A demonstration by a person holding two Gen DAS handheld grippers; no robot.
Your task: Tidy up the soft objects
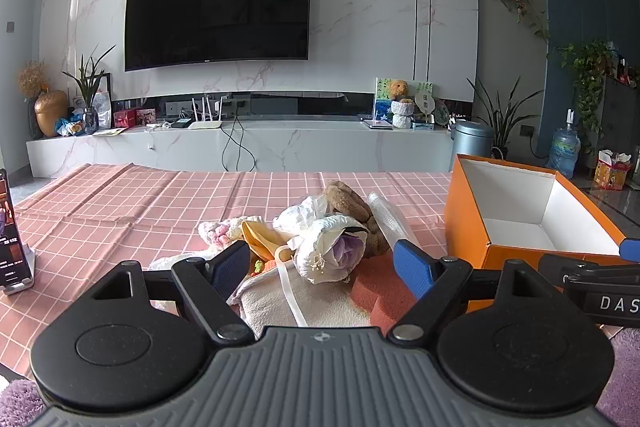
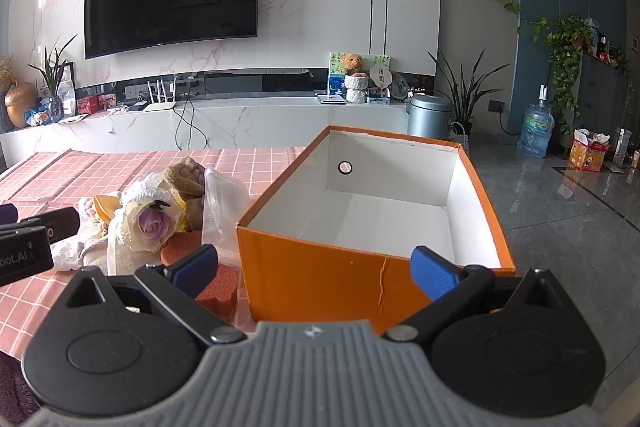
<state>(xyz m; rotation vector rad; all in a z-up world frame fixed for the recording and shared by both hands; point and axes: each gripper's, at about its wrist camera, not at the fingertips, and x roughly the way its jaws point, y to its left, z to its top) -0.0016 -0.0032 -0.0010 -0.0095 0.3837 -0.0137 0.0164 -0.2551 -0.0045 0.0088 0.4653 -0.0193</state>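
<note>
A heap of soft things lies on the pink checked tablecloth: a brown plush bear, a white-and-purple cloth flower, a pink knitted piece, a cream towel, a coral sponge and a clear bubble-wrap roll. My left gripper stands open just before the heap, nothing between its blue pads. An orange box, white and empty inside, sits right of the heap. My right gripper is open, facing the box's near wall. The flower and sponge show at its left.
A phone on a stand is at the table's left edge. Beyond the table run a white TV cabinet and a wall-mounted TV. A grey bin and water bottle stand on the floor at right.
</note>
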